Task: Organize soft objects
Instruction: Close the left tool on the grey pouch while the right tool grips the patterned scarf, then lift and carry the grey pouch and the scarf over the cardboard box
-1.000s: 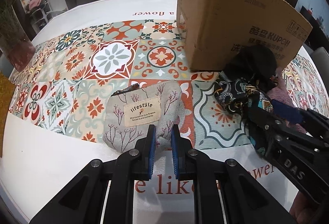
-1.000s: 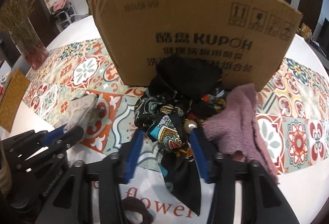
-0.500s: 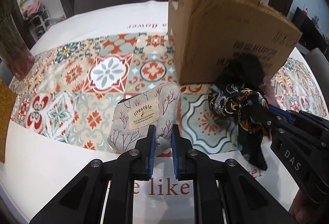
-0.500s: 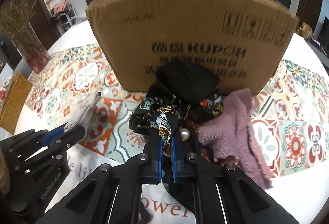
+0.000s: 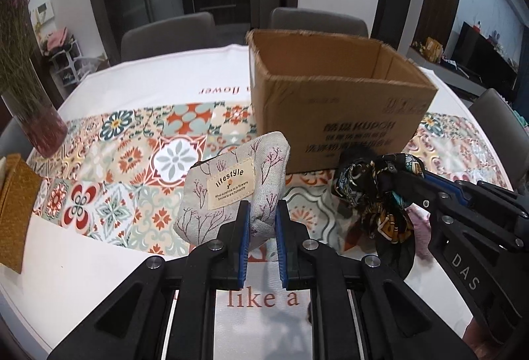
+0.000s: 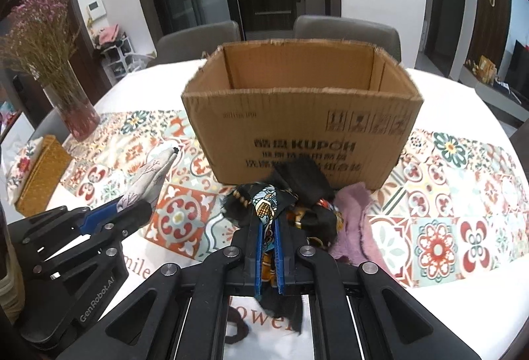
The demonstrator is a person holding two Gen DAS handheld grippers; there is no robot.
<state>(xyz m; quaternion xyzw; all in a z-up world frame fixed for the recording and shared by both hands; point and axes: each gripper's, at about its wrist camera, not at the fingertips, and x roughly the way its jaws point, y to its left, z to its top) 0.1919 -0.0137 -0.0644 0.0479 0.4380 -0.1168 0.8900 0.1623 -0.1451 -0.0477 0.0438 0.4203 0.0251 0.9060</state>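
My left gripper (image 5: 261, 211) is shut on a grey fabric pouch (image 5: 231, 191) with a "lifestyle" label and holds it lifted above the table. The pouch also shows in the right wrist view (image 6: 148, 175). My right gripper (image 6: 268, 227) is shut on a black patterned silk scarf (image 6: 264, 201) and holds it raised; the scarf also shows in the left wrist view (image 5: 377, 188). An open cardboard box (image 6: 304, 115) stands just behind both, and it looks empty inside. A purple fluffy cloth (image 6: 353, 221) and a black soft item (image 6: 304, 178) lie at the box's front.
A round table with a tiled-pattern runner (image 5: 132, 161) carries everything. A glass vase of dried flowers (image 6: 76, 108) stands at the far left. A woven yellow mat (image 6: 39, 175) lies at the left edge. Grey chairs (image 5: 168, 32) stand behind the table.
Both grippers have risen: the pouch and the scarf have come up off the table, and the box's open top is now in view. The right gripper closed on the scarf one second ago.
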